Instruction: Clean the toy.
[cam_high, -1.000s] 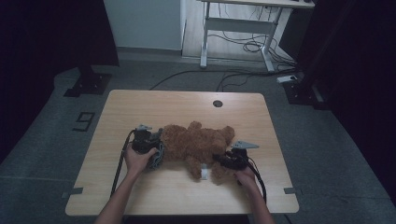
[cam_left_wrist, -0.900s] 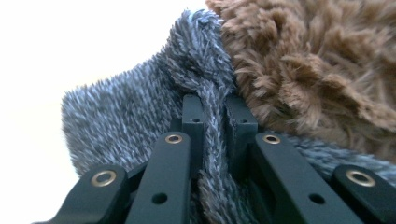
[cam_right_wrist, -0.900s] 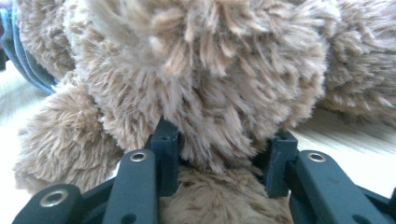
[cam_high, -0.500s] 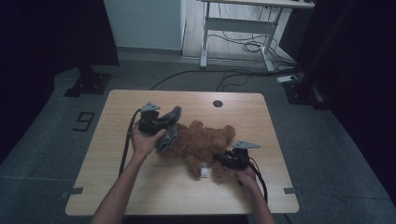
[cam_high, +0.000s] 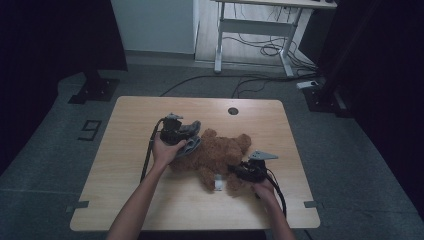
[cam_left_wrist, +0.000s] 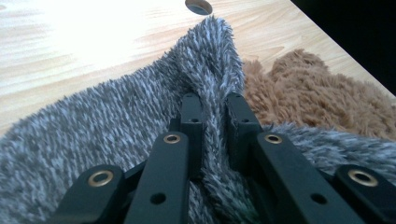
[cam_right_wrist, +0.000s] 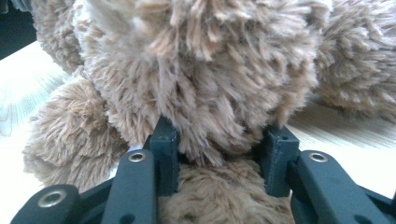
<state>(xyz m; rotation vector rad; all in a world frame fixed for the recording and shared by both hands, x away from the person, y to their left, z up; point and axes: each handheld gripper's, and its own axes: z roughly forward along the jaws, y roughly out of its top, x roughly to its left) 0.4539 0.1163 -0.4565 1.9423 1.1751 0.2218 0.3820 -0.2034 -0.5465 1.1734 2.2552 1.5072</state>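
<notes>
On the left side of the tabletop (cam_high: 130, 150), a fold of the fuzzy grey garment (cam_left_wrist: 93, 126) was pinched tight between the left gripper (cam_high: 186, 134) fingers (cam_left_wrist: 191, 116), lifted just off the brown teddy bear (cam_high: 220, 152). The bear was lying mid-tabletop and was clamped at a plush limb by the right gripper (cam_high: 239, 171) fingers (cam_right_wrist: 164, 154). Best bet, probably: the bear gets held firmly down while the grey piece is peeled away slowly, so no fur gets snagged. A small white tag (cam_high: 219, 184) was spotted near the bear's underside, too tiny to be read. A "9" (cam_high: 90, 130) was marked on the floor.
</notes>
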